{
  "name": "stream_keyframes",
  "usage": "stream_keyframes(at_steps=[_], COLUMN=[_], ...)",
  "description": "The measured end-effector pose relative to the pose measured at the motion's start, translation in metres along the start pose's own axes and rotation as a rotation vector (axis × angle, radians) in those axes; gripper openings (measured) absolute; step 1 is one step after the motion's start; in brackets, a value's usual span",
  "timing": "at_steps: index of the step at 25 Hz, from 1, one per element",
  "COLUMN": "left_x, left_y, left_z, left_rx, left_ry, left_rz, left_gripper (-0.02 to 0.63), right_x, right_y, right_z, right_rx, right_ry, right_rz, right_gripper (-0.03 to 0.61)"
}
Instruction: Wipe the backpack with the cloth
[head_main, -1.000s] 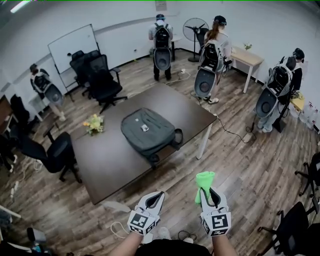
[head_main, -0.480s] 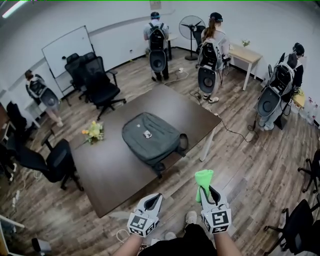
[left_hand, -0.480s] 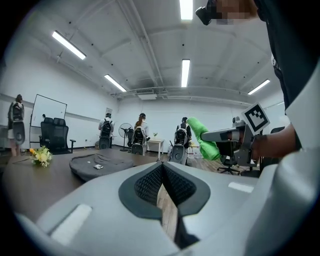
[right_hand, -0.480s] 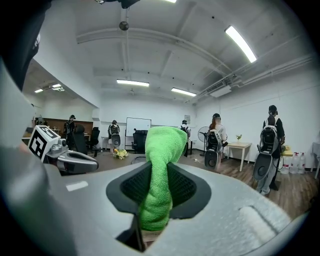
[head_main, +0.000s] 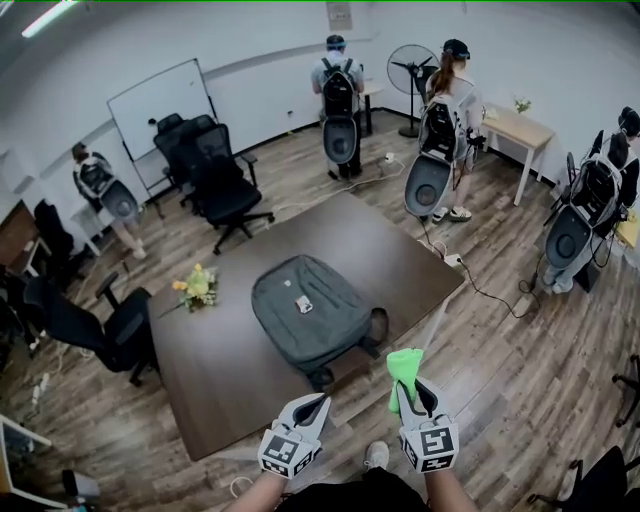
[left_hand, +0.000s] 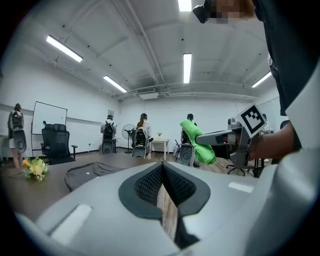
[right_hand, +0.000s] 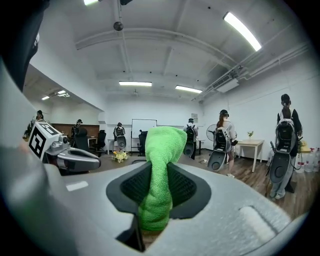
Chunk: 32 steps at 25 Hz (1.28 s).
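A grey backpack (head_main: 308, 312) lies flat on the dark brown table (head_main: 230, 370), near its front edge; in the left gripper view the backpack (left_hand: 92, 171) is a low dark shape ahead. My right gripper (head_main: 414, 388) hovers off the table's near right corner, shut on a green cloth (head_main: 405, 364) that sticks up from between its jaws. The right gripper view shows that cloth (right_hand: 162, 150) pinched in the right gripper (right_hand: 159, 172). Left of it, my left gripper (head_main: 309, 405) is shut and holds nothing, just short of the table's near edge. The left gripper (left_hand: 162, 169) has its pads almost touching.
A small bunch of flowers (head_main: 198, 287) lies on the table's left side. Black office chairs (head_main: 225, 185) stand behind and left of the table. Several people wearing backpacks (head_main: 340, 105) stand along the far walls. A fan (head_main: 412, 70), a whiteboard (head_main: 160, 100) and a light desk (head_main: 525, 130) are further back.
The head view has moved closer to the table, so the backpack sits lower and nearer. Both grippers keep the same pose, the right one still on the cloth.
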<state>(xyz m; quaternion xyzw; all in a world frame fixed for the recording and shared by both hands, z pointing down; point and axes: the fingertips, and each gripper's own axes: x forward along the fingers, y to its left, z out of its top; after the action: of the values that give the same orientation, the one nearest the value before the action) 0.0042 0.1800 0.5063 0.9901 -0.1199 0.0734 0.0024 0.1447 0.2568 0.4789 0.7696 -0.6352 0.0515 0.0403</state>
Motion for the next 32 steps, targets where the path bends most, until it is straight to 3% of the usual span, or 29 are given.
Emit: stream_keyframes(at_steps=[7,14,21,28,32], left_x=[0.052,0.069,0.055,0.049,0.055], left_y=[0.024,0.049,0.086,0.134,0.17], left_z=[0.013,0.005,-0.011,-0.016,-0.017], left_rx=[-0.027,-0.077,-0.118,-0.151,-0.109], left_ry=[-0.002,0.045,0.069,0.039,0.058], left_rz=[0.05,0.146,0.247,0.29,0.294], left_gripper=[0.02,0.02,0.02,0.02,0.02], right_x=[0.051,0.089,0.132,0.192,0.236], right_y=[-0.039,-0.054,-0.027,0.005,0.02], right_z=[0.008,0.002,0.012,0.014,0.009], right_rx=[-0.002,0.013,-0.017,-0.047,-0.07], right_ry=[0.013,0.04,0.046,0.067,0.108], right_rz=[0.073,0.164,0.284,0.347,0.355], right_gripper=[0.092,0.092,0.092,0.092,0.092])
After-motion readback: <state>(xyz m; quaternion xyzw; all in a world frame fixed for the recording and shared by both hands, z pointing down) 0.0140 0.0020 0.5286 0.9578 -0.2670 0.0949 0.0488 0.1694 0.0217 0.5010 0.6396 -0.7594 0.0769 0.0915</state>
